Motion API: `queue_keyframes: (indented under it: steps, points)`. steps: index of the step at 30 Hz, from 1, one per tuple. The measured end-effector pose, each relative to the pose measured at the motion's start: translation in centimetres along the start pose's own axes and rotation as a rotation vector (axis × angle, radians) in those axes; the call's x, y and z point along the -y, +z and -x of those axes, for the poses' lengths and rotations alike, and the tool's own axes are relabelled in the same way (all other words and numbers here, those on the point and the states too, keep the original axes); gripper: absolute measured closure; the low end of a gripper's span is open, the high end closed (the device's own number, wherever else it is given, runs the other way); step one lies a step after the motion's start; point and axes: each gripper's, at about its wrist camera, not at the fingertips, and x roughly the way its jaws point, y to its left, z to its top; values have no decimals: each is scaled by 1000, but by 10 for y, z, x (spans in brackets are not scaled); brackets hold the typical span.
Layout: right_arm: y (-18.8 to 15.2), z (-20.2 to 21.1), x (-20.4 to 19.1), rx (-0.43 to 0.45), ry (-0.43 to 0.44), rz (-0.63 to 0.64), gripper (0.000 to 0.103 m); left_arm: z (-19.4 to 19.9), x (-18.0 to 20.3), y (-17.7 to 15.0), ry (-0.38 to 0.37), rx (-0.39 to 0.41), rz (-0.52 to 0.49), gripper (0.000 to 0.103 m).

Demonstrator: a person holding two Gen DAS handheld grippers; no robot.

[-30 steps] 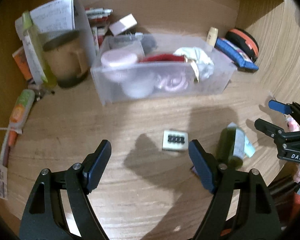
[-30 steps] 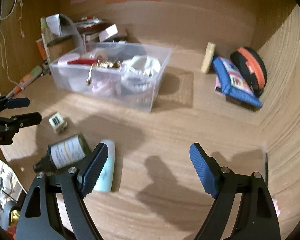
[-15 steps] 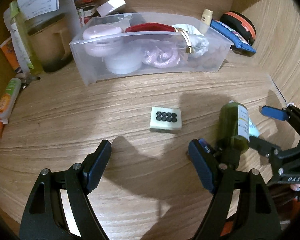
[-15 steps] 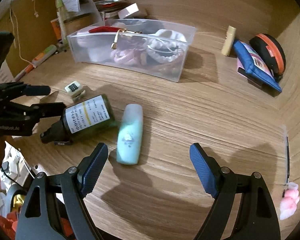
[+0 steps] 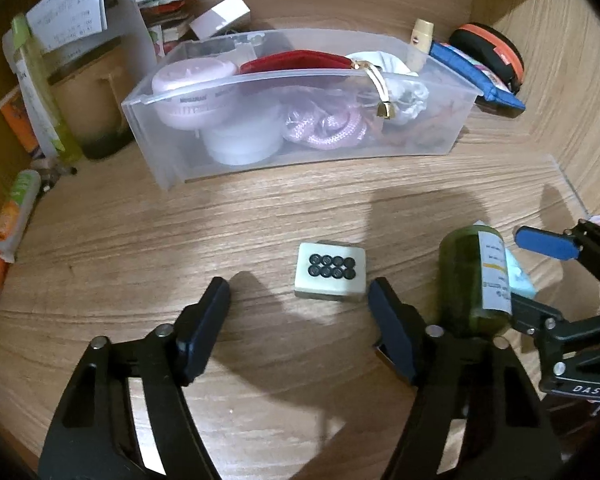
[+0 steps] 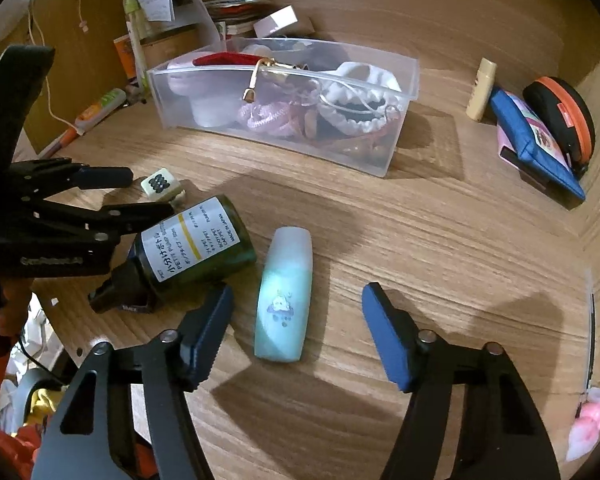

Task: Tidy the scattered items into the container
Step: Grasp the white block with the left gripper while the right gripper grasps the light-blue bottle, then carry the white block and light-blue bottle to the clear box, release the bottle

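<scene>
A clear plastic bin (image 5: 300, 148) (image 6: 284, 136) at the back holds a pink fan, a red pouch, pink cord and white cloth. A white mahjong tile (image 5: 331, 276) (image 6: 160, 184) lies flat just ahead of my left gripper (image 5: 298, 316), which is open and empty, low over the table. A dark green labelled bottle (image 5: 474, 280) (image 6: 196, 244) lies on its side between the grippers. A pale blue tube (image 6: 285, 296) lies between the fingers of my open, empty right gripper (image 6: 296, 328). The right gripper also shows in the left wrist view (image 5: 540, 276).
A blue pouch (image 6: 536, 144), an orange-black case (image 6: 560, 116) and a cream stick (image 6: 480, 90) lie at the back right. A cup, papers and a green tube (image 5: 40, 92) crowd the back left. A pink charm (image 6: 586, 428) lies at the near right, by a wooden side wall.
Both grippers have moved forward and lower. The tile now sits close to the left fingertips. The blue tube now lies between the right fingers. Both stay open.
</scene>
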Motion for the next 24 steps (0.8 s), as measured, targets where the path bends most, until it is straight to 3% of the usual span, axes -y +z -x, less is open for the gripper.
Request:
queue_keyframes:
  steps: [8,13,24]
  points:
    - [3,-2,-1,14,7,9,62,1,4,-1,-10,23,-17,53]
    - [3,-1,-1,14,7,8,77,0,8,0,-14,33,-25,70]
    - [4,0,6,1,20,-23,80,1,9,0,-11,32,5,70]
